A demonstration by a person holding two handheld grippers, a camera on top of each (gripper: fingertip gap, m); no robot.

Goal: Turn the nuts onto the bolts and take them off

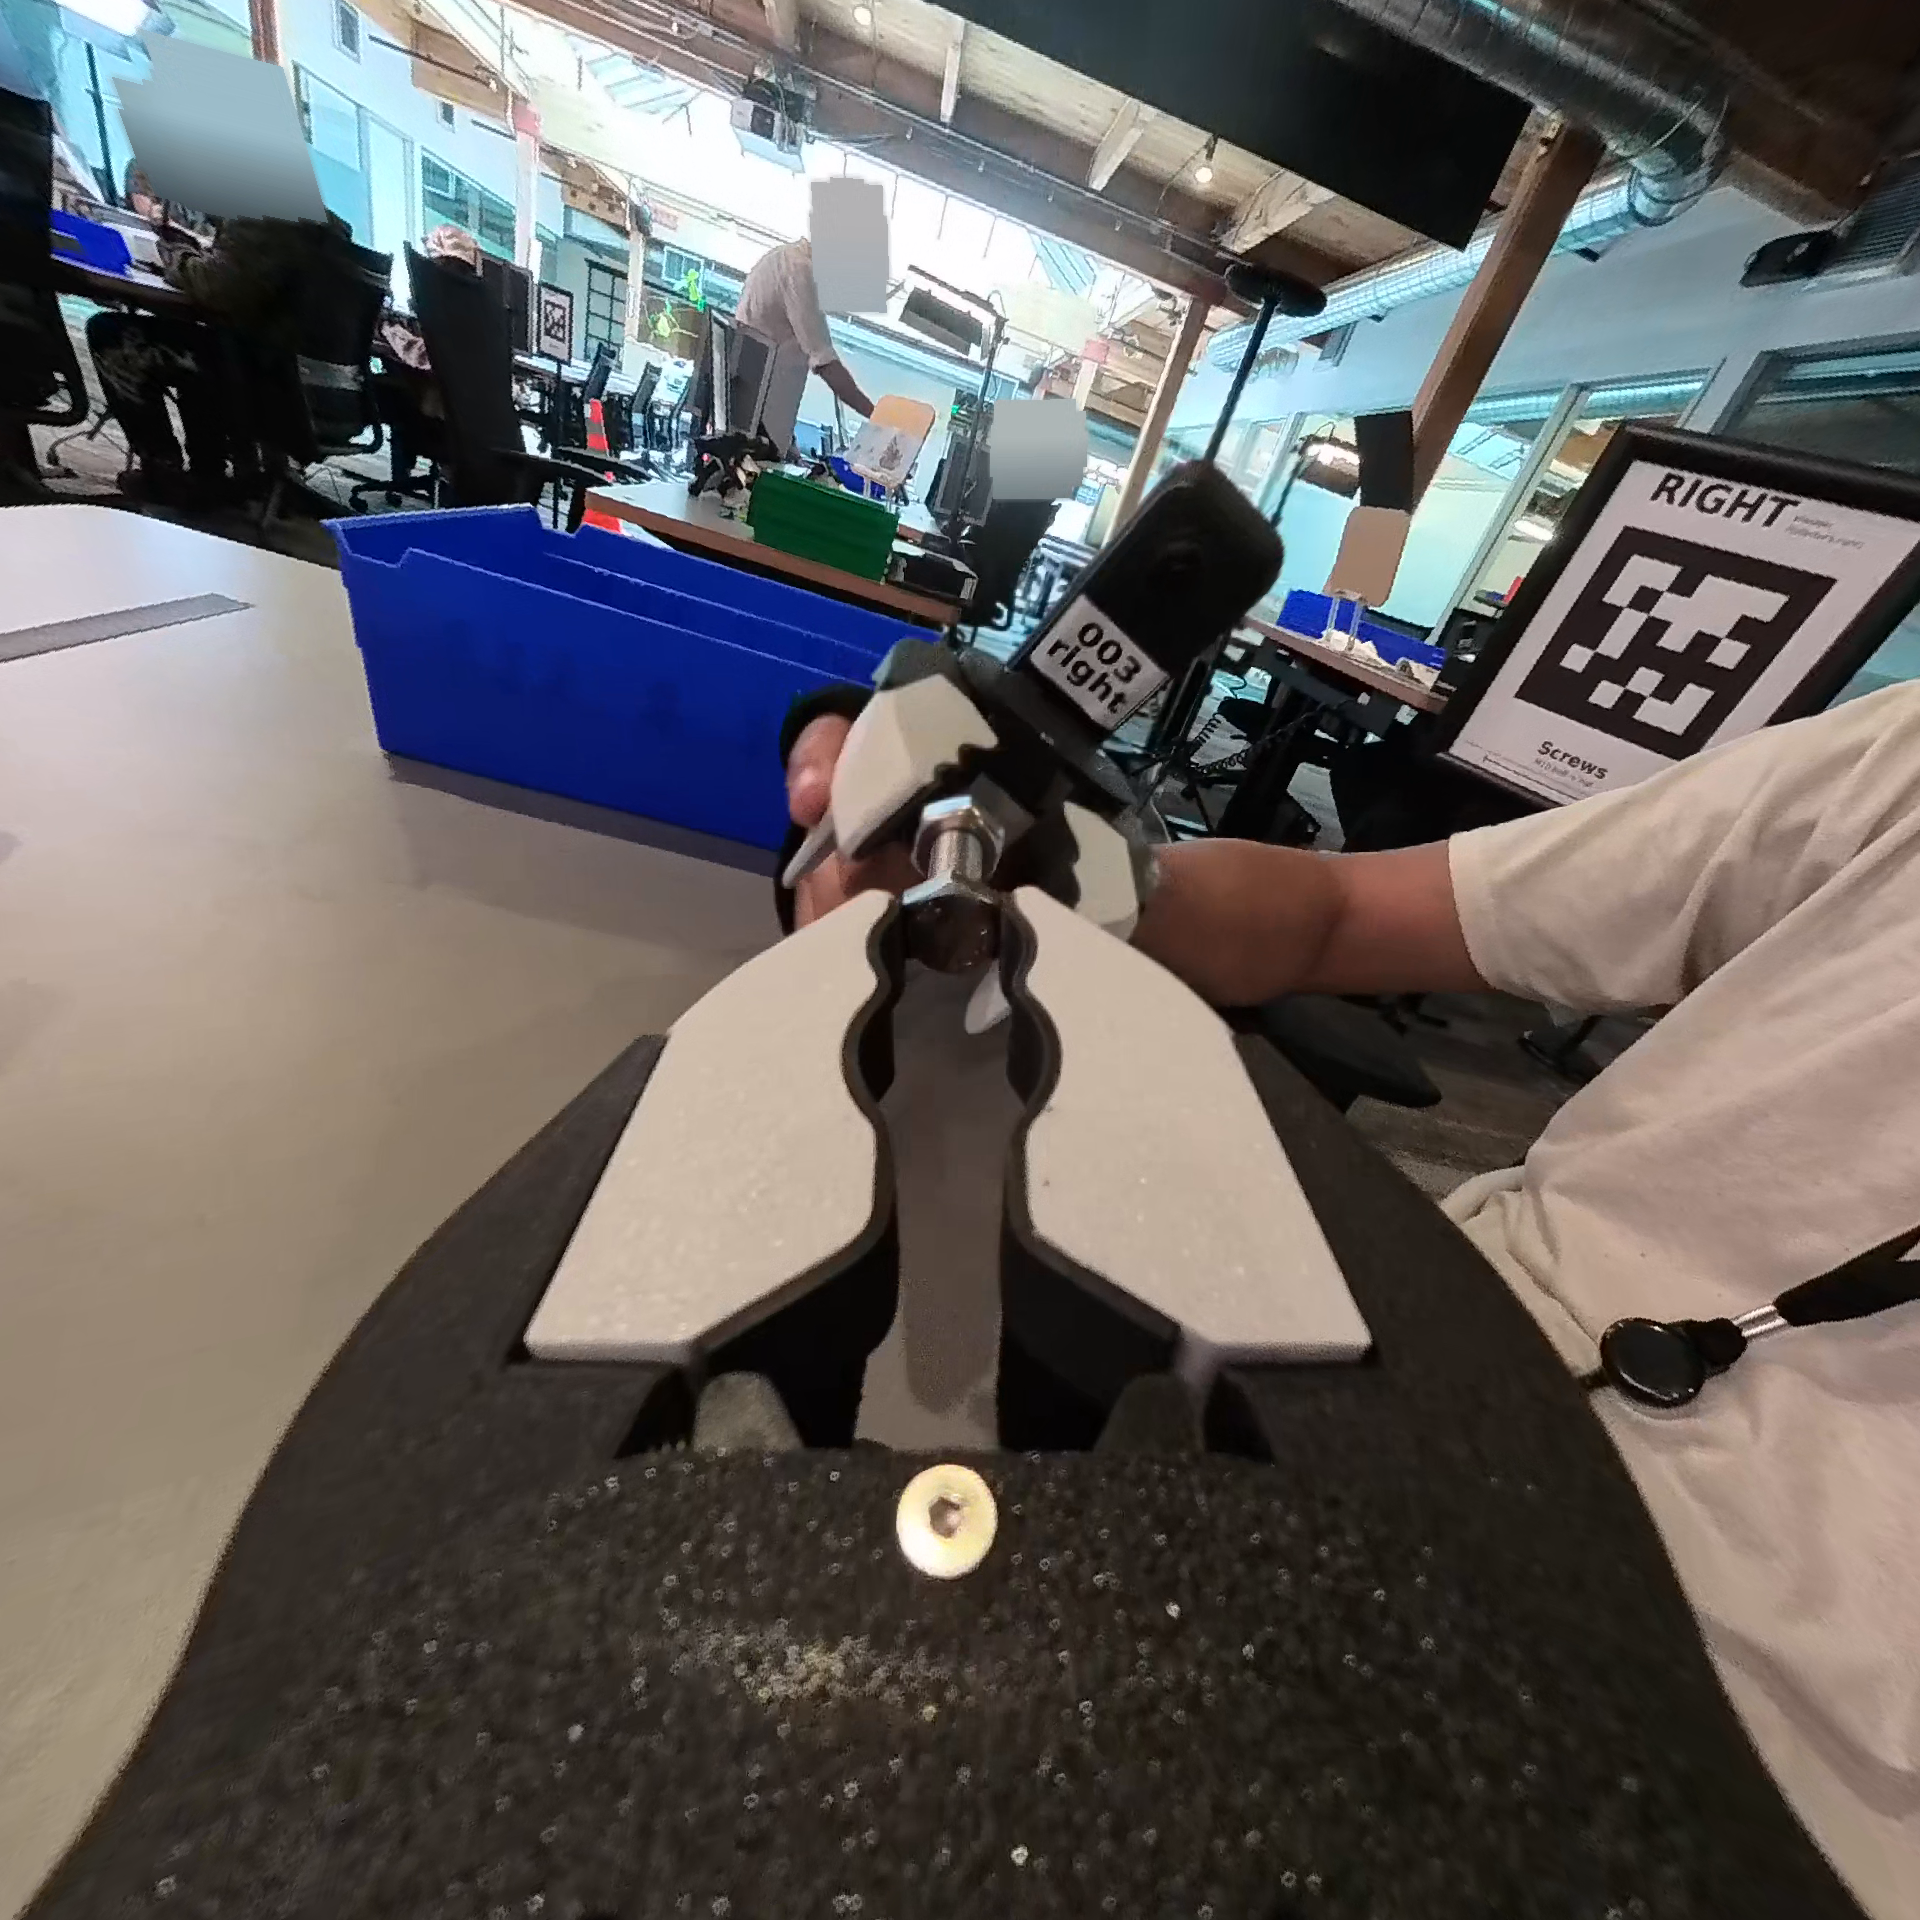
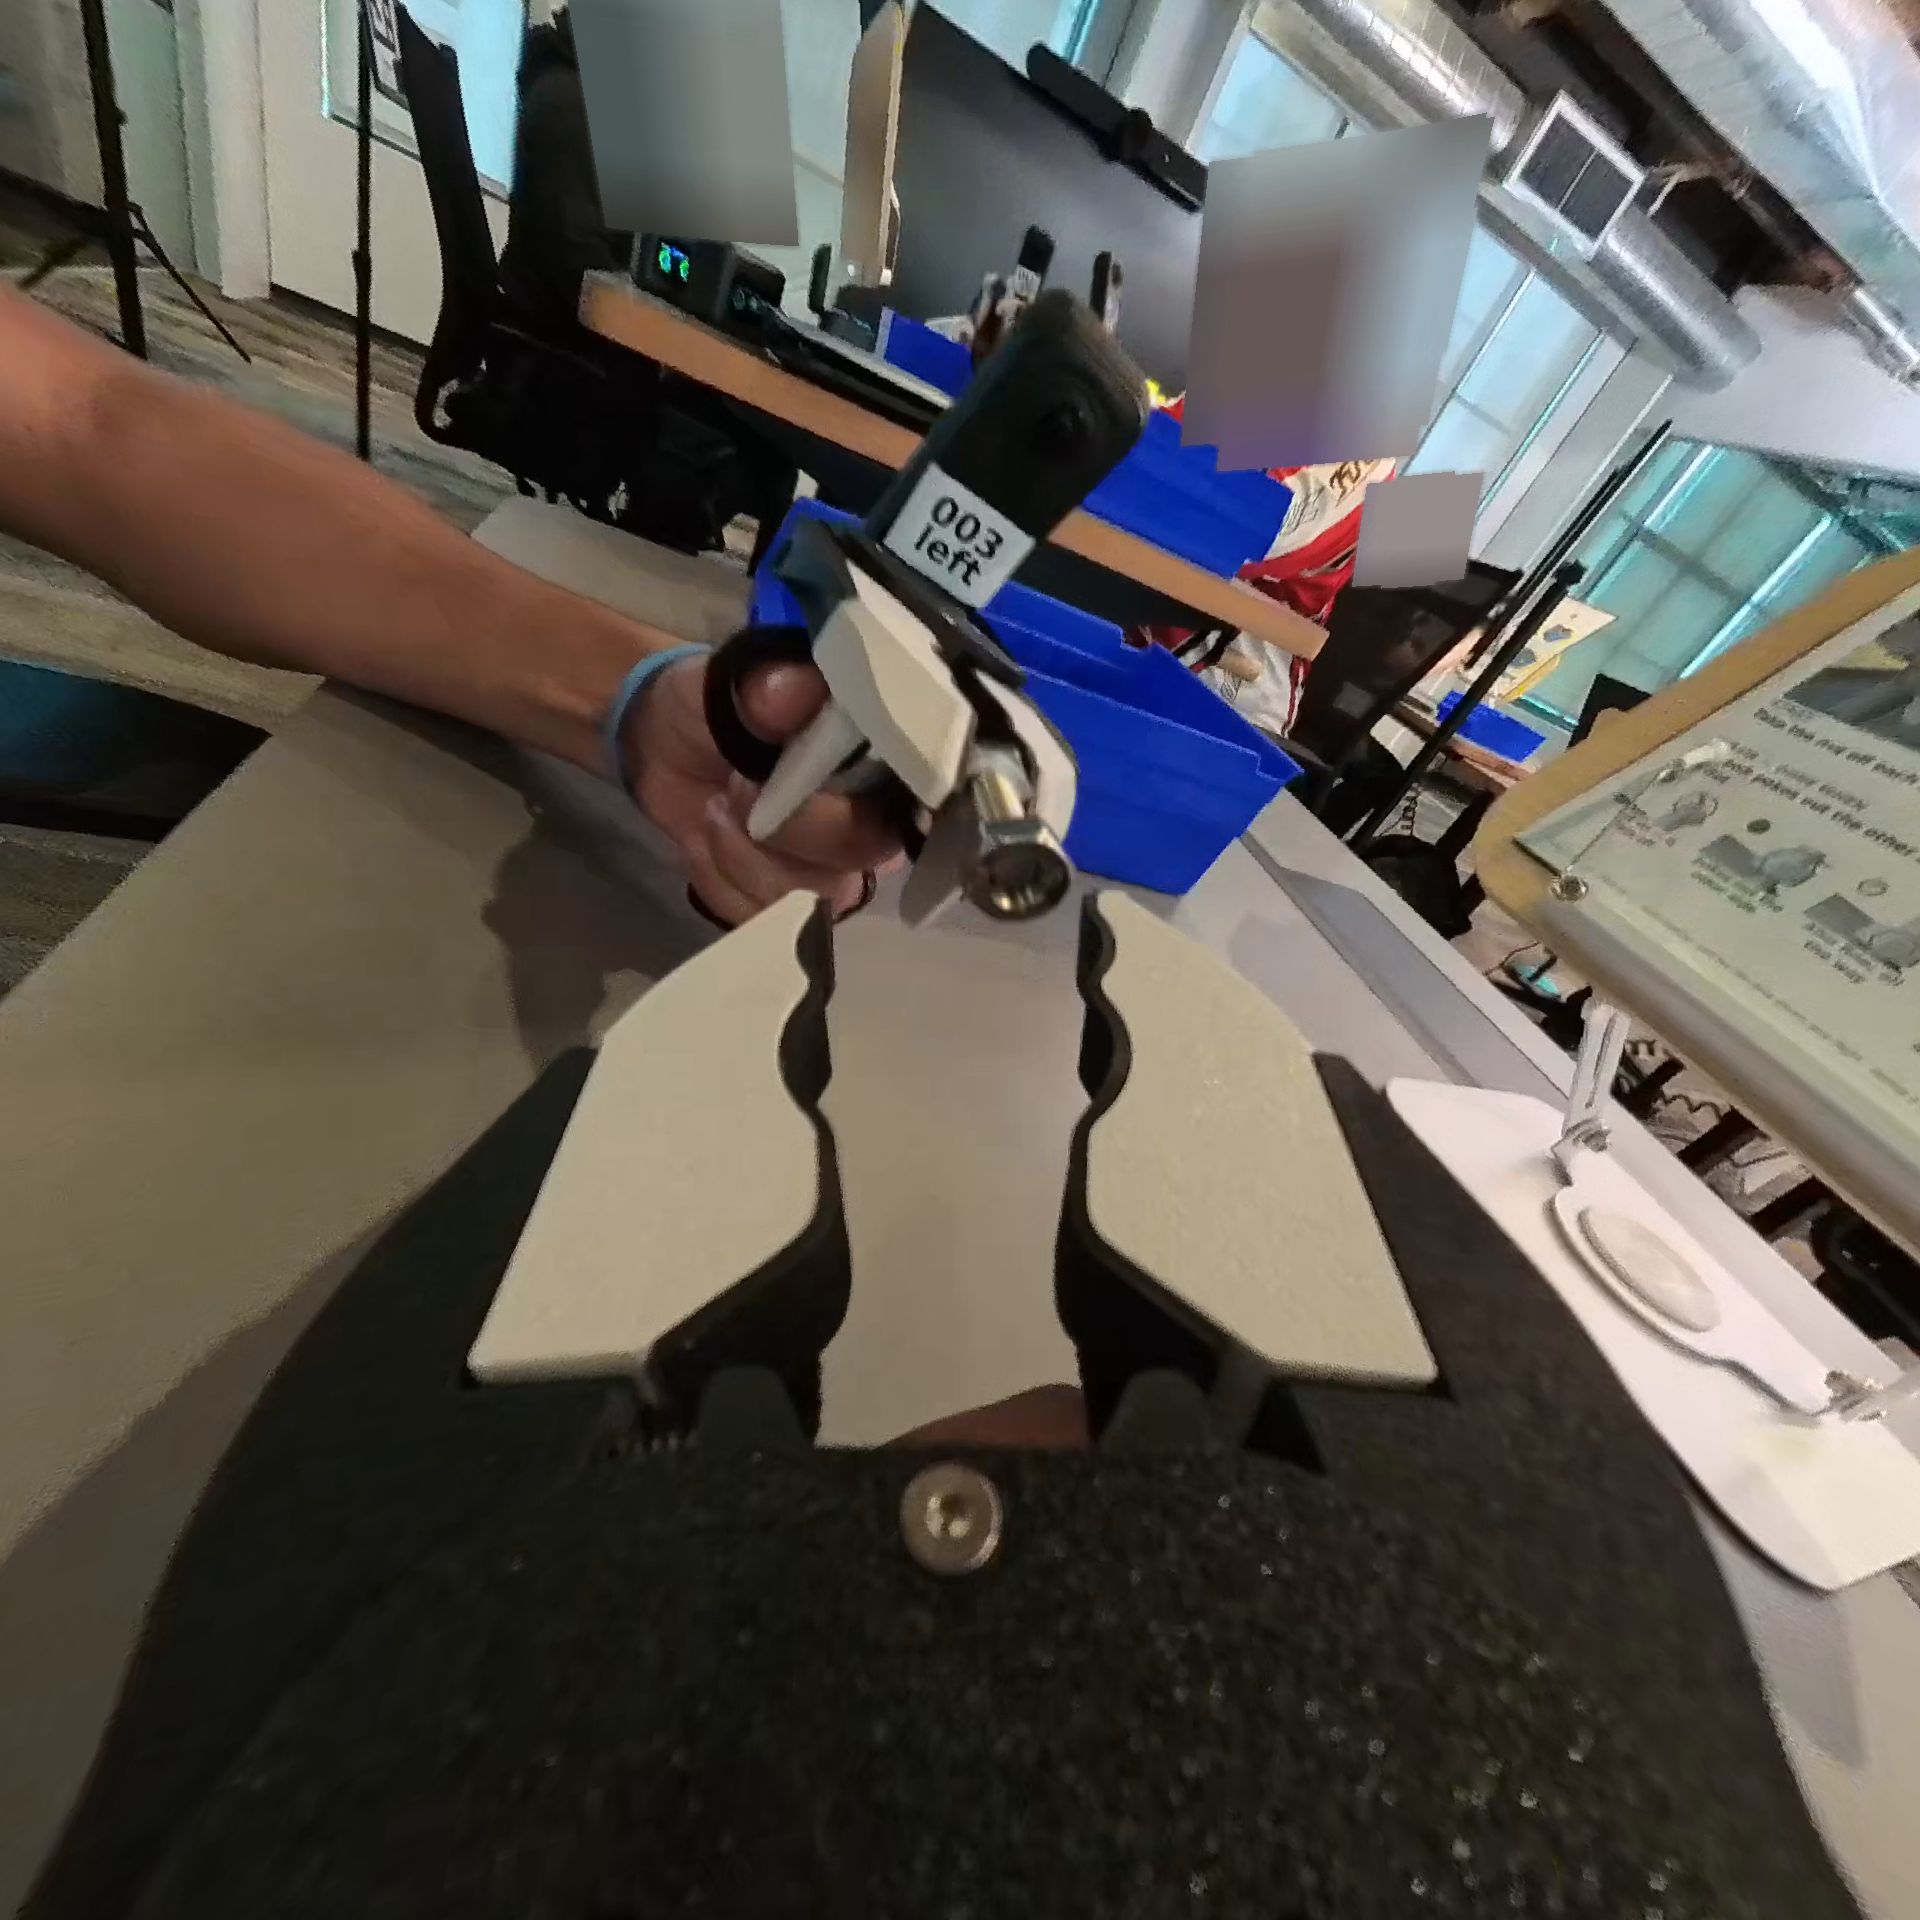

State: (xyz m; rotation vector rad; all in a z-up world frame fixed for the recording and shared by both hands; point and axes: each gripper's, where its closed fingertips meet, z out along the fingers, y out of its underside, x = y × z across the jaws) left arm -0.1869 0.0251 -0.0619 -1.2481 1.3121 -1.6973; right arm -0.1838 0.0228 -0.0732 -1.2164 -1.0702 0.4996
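Note:
A steel bolt with a hex nut on its far end is held in the air above the table. My left gripper is shut on the bolt's head end, with the shank pointing away from it. The left gripper also shows in the right wrist view, holding the bolt. My right gripper is open and empty. Its tips stand on either side of the nut and just short of it, apart from it.
A blue bin stands on the grey table behind the grippers. A framed marker sign is at the right. An instruction board on a white base is near the right gripper. The person's arm reaches in from the right. My two grippers' fingertips are within a few centimetres of each other.

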